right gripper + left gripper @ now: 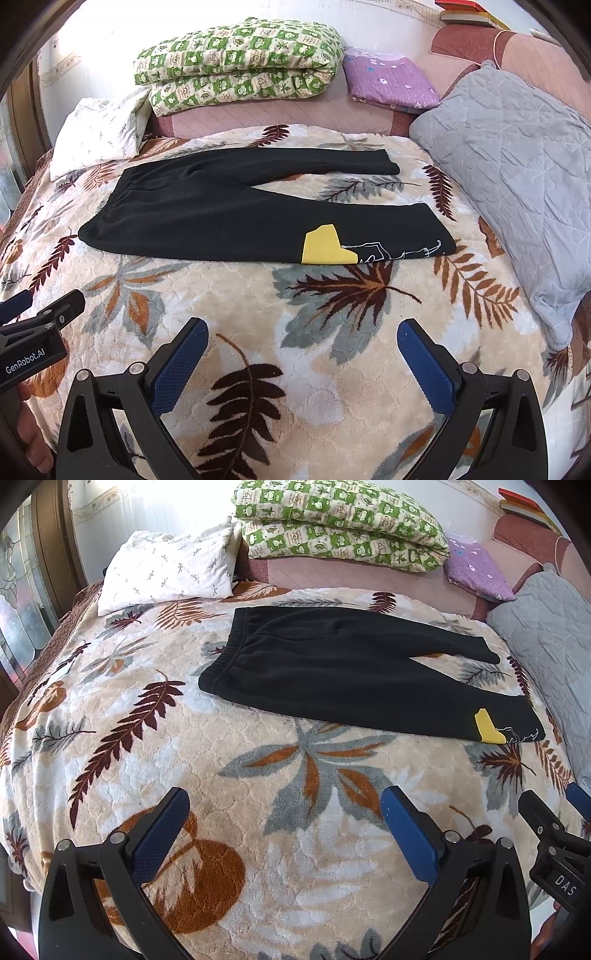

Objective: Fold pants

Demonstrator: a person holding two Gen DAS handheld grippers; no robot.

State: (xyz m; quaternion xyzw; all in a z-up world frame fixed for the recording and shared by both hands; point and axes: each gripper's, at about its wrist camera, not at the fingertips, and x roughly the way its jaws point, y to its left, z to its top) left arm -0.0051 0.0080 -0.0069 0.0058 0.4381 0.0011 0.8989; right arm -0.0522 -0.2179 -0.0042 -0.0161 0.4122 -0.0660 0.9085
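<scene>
Black pants (pixel 332 664) (pixel 207 210) lie flat on the leaf-patterned blanket (pixel 184 738) (pixel 332 314), waistband to the left and both legs spread apart toward the right. The near leg carries a yellow patch (pixel 487 727) (pixel 325 245) and white line art by its cuff. My left gripper (pixel 284 805) hovers open over the blanket, short of the pants, with nothing between its blue pads. My right gripper (pixel 303 336) is open too, near the bed's front, below the patched leg. Each gripper shows at the edge of the other's view, the right gripper (pixel 554 808) and the left gripper (pixel 48 299).
A white sprigged pillow (pixel 166 568) (pixel 99 133) lies at the back left. A folded green checked quilt (pixel 340 520) (pixel 240 62) and a purple folded cloth (pixel 476 568) (pixel 388 79) sit behind the pants. A grey quilted pillow (pixel 546 638) (pixel 517 166) borders the right side.
</scene>
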